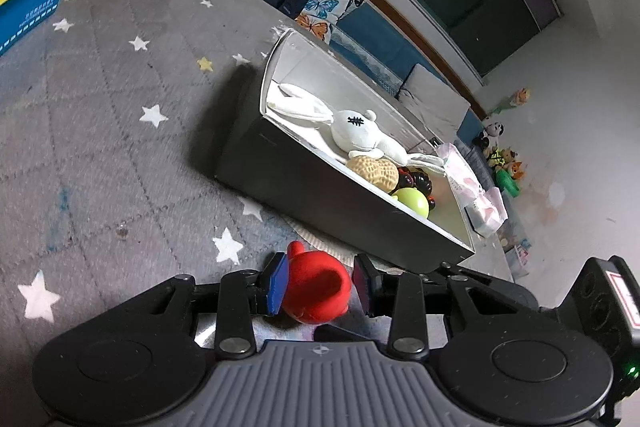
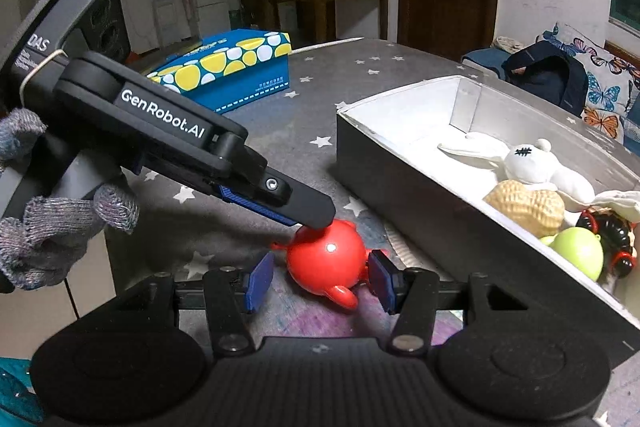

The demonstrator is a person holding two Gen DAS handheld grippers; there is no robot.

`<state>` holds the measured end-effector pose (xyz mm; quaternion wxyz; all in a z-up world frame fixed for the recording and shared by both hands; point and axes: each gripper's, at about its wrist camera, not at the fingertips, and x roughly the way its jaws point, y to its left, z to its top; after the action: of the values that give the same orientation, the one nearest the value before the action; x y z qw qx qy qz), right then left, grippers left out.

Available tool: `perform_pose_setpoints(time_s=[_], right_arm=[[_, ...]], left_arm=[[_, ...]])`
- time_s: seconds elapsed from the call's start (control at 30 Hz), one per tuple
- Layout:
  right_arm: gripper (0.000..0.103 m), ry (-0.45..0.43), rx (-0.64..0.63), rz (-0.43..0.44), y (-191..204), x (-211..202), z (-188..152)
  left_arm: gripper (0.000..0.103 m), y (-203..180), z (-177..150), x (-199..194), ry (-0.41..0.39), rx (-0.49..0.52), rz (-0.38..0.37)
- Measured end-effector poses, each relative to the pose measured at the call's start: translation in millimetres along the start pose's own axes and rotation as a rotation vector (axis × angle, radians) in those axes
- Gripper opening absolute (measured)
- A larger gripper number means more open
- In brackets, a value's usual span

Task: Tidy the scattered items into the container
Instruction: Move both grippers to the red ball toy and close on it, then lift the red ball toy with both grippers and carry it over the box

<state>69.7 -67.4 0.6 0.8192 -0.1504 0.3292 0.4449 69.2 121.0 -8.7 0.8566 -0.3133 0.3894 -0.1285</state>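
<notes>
A small red toy (image 1: 316,287) lies on the grey star-patterned cloth just in front of the grey open box (image 1: 304,195). My left gripper (image 1: 320,285) is shut on it, a blue pad touching each side. In the right wrist view the left gripper (image 2: 316,221) comes in from the left, its fingertip on top of the red toy (image 2: 326,259). My right gripper (image 2: 320,281) is open around the same toy, with a gap at its left pad. The box (image 2: 400,179) holds a white plush rabbit (image 2: 528,163), a peanut toy (image 2: 528,207) and a green ball (image 2: 580,251).
A blue tissue box (image 2: 236,67) with yellow and white spots stands at the table's far side. A gloved hand (image 2: 48,227) holds the left gripper's handle. Behind the table are a dark backpack (image 2: 548,75) and butterfly cushions on a sofa.
</notes>
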Motion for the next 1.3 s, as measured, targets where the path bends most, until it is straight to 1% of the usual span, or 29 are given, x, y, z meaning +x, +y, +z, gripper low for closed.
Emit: perform_pose_setpoints(time_s=[0.2,0.4,0.53,0.6,0.77,0.9,1.07,1.3], right_arm=[[0.052,0.008,-0.042,-0.036,9,8,-1],[0.052,0.012,-0.058,-0.059,11,14,0],[0.052,0.017,-0.066,-0.071,12,17,0],[0.049,0.015,-0.075,-0.078,13,17,0],[0.048,0.018,-0.09,-0.09,16,17,0],[0.048,0.019,-0.087,-0.084,15,14,-1],[0.048,-0.006,-0.087,-0.084,13,0,5],[0.048,-0.078,-0.098,-0.106,-3,-27,28]], left_arm=[[0.038,3,-1,4,0.004,-0.02,0.001],[0.038,9,0,7,0.002,-0.042,0.007],[0.039,14,-1,9,0.017,-0.068,-0.015],[0.039,14,-1,10,0.016,-0.073,-0.016],[0.038,14,-2,10,0.018,-0.081,-0.022],[0.038,10,-3,8,0.023,-0.071,-0.015],[0.038,-4,1,-1,0.002,-0.039,-0.032],[0.038,-34,23,-11,-0.051,0.026,-0.078]])
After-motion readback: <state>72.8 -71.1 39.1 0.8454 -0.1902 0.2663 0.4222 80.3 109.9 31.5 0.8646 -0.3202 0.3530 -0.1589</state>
